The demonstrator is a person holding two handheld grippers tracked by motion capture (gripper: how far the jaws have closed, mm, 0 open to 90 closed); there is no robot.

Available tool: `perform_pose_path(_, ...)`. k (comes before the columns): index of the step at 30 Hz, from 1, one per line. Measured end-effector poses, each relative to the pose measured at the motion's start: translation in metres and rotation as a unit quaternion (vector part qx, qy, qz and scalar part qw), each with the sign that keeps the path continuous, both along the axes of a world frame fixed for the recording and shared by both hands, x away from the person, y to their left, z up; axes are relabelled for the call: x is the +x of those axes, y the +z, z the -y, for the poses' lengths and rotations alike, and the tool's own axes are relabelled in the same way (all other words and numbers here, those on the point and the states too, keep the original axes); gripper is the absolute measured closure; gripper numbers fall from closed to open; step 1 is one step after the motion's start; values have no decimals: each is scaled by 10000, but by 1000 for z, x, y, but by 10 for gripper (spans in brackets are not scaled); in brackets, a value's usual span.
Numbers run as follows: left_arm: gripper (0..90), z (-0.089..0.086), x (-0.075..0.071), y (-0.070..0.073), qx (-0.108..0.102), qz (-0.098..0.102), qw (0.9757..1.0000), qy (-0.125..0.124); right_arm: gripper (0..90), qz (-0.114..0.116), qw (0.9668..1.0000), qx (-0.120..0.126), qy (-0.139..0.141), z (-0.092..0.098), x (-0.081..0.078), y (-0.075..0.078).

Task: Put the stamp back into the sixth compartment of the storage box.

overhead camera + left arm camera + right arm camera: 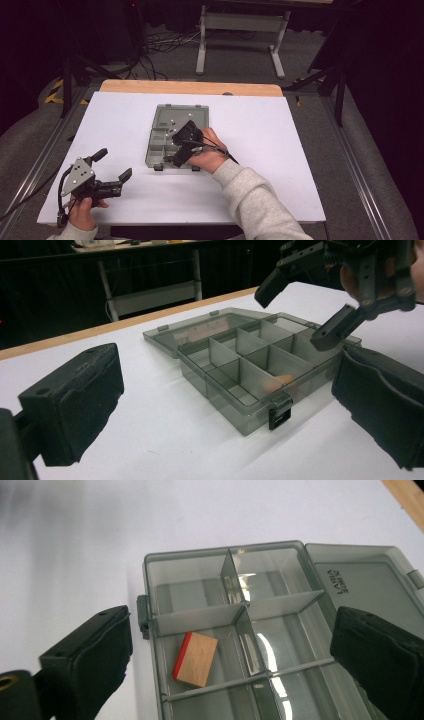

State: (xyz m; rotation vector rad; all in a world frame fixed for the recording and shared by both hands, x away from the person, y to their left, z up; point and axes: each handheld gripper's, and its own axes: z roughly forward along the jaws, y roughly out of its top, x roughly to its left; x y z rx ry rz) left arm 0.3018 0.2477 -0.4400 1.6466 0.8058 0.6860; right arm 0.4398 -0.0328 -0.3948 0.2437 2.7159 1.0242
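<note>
- Black and foam-padded, the left gripper [112,165] sits nearest the person at the front left of the white table [280,150], held in the left hand [82,212]. Its jaws stand wide apart with nothing between them, and it is well apart from the box.
- Further in, the right hand [207,155] holds the right gripper [175,145] over the near half of the grey organiser box [160,137]. Its jaws are spread open and hold nothing, as the left gripper view shows from the side [312,310].
- In the right gripper view, a small wooden block [197,659] with one red edge lies flat on the floor of one compartment of the box [150,580], below and between the open jaws and touching neither pad. That compartment is next to the box's outer wall, near one of its black latches [142,612].
- Seen from the left gripper, the block shows as an orange blur [277,381] through the translucent wall of the box [225,395].
- Beyond the compartments, the lid [182,116] lies folded back flat on the table towards the far wooden edge [190,88].
</note>
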Motion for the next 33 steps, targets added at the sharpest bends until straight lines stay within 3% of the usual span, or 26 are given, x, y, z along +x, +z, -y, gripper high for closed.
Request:
perform_pose_path(11,10,0,0,0,-10,-3,10000,3,5,162,9990,409,43,10,-14,22)
perform_pose_path(25,10,0,0,0,-8,-5,10000,8,3,242,9980,583,76,25,-31,39)
perform_pose_path(33,10,0,0,0,-21,-6,10000,14,1,272,9968,742,-70,46,-41,45)
